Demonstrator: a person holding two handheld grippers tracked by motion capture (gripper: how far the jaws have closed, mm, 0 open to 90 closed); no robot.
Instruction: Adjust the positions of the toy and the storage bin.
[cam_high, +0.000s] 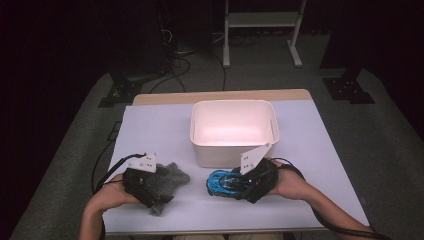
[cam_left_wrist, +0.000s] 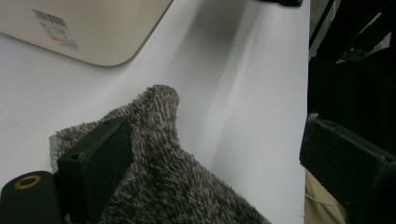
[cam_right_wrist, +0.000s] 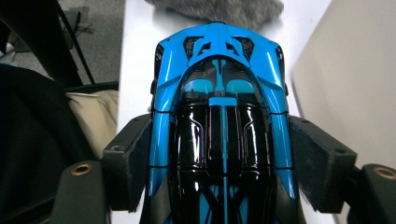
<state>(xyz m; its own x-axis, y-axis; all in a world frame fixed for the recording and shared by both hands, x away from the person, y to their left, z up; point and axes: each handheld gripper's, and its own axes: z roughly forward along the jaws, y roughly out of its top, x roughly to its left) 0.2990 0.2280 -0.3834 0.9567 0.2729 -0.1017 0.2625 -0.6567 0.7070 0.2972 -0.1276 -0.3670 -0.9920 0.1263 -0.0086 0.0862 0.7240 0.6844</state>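
Note:
A blue and black toy car (cam_high: 217, 182) hangs just above the white table (cam_high: 150, 130), in front of the bin. My right gripper (cam_high: 235, 184) is shut on it. In the right gripper view both pads press on the sides of the car (cam_right_wrist: 219, 56), nose pointing away, with the gripper (cam_right_wrist: 222, 130) around its middle. A grey fuzzy cloth (cam_high: 172, 175) lies at the front left. My left gripper (cam_high: 165, 187) is over it and open. In the left gripper view one jaw rests on the cloth (cam_left_wrist: 159, 158) and the other stands far off; the gripper (cam_left_wrist: 217, 126) holds nothing.
A white plastic bin (cam_high: 232, 152) stands at the table's middle, just behind both grippers; its wall shows as the bin (cam_left_wrist: 93, 28) and the bin (cam_right_wrist: 355, 84) in the gripper views. Cables trail off the table's left side. Dark floor and a white frame lie beyond.

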